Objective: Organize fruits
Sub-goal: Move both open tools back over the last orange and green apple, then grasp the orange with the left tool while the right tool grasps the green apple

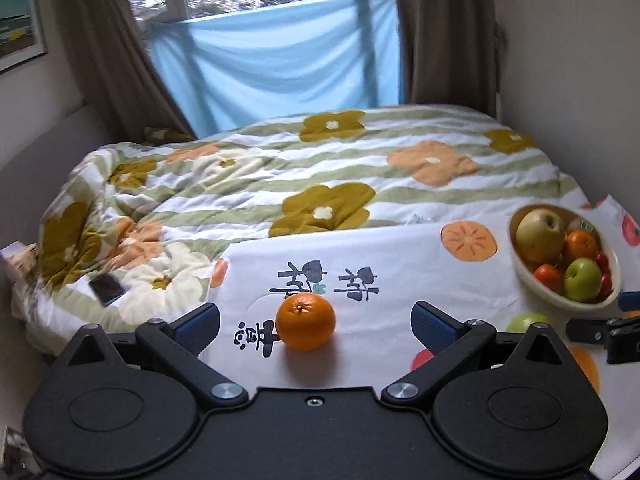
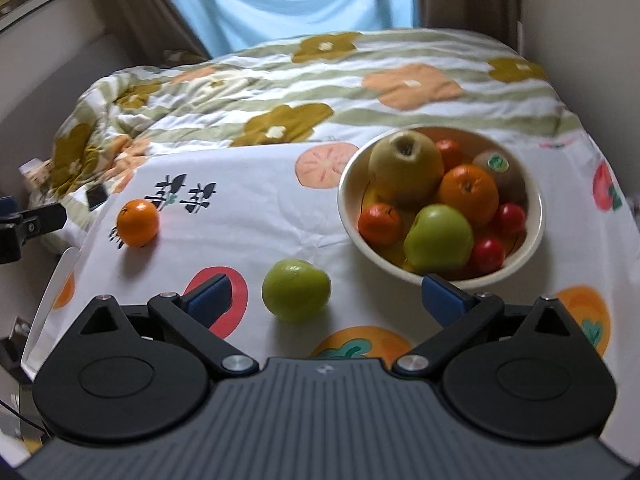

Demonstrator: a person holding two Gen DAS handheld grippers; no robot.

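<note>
Two loose fruits: orange, green apple.

- The orange lies on the bench cloth, between the spread fingers of the left tool, touching neither.
- The loose apple lies between the open fingers of the right tool.
- The bowl of fruit stands right of both, with the bed behind.
- A phone lies on the bed, left of the orange.
</note>
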